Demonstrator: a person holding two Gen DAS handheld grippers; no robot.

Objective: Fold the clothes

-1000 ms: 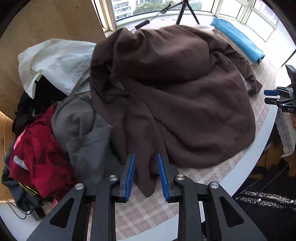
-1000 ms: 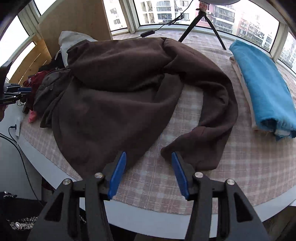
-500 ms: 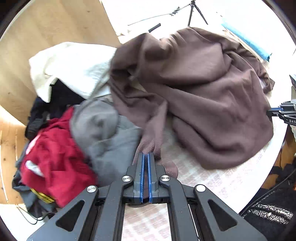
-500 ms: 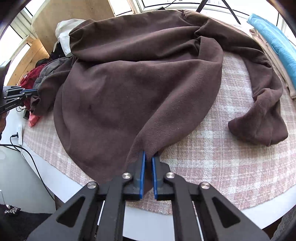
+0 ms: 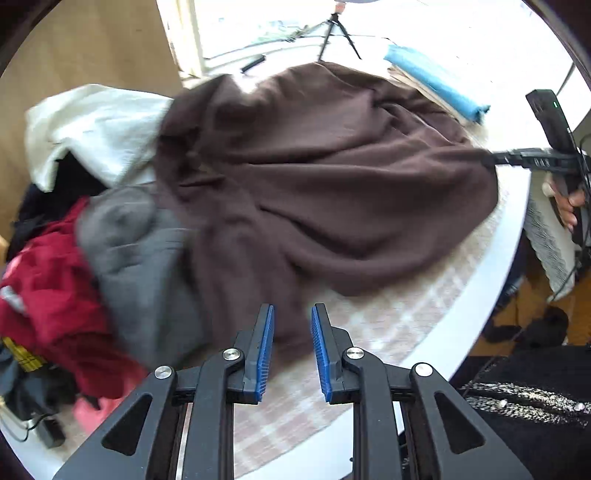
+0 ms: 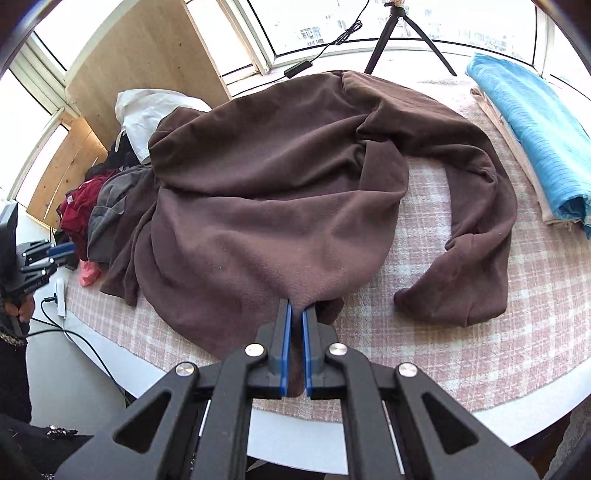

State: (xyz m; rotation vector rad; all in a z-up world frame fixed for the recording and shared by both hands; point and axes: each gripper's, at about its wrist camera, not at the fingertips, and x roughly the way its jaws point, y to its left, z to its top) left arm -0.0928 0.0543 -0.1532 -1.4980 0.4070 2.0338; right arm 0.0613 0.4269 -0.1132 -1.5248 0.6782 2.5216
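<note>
Round table — pink plaid cloth; windows.

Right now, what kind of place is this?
Probably a home sunroom or enclosed balcony: wraparound windows showing city buildings, a round table with plaid cloth, and a pile of unfolded clothes.

Our left gripper points steeply down, its jaws opening and clear of cloth; our right gripper is clamped tight on fabric.

Motion-blurred clothes pile (left wrist view), brown garment covering its near edge
</note>
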